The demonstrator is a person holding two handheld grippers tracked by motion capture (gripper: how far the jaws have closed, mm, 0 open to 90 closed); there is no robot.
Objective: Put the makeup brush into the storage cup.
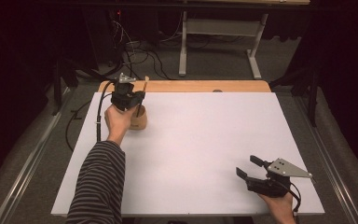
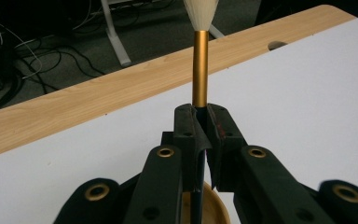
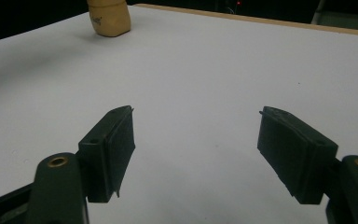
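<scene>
A brush with a gold ferrule [image 2: 200, 70] and pale bristles stands upright between the jaws of my left gripper [image 2: 204, 127], which is shut on its dark handle. The handle runs down into a wooden cup [image 2: 209, 210] right below the jaws. From above, the left gripper [image 1: 129, 96] hovers over that wooden cup [image 1: 140, 119] near the table's far left, with the brush [image 1: 144, 85] sticking up. My right gripper [image 1: 247, 168] is open with nothing in it at the near right of the white table [image 1: 200, 140]. Its view shows the cup [image 3: 109, 17] far off.
A light wood strip [image 1: 191, 86] runs along the table's far edge. Behind it on the floor are cables [image 1: 140, 51] and a white frame stand [image 1: 221, 32]. A striped sleeve [image 1: 98, 186] comes in at the near left.
</scene>
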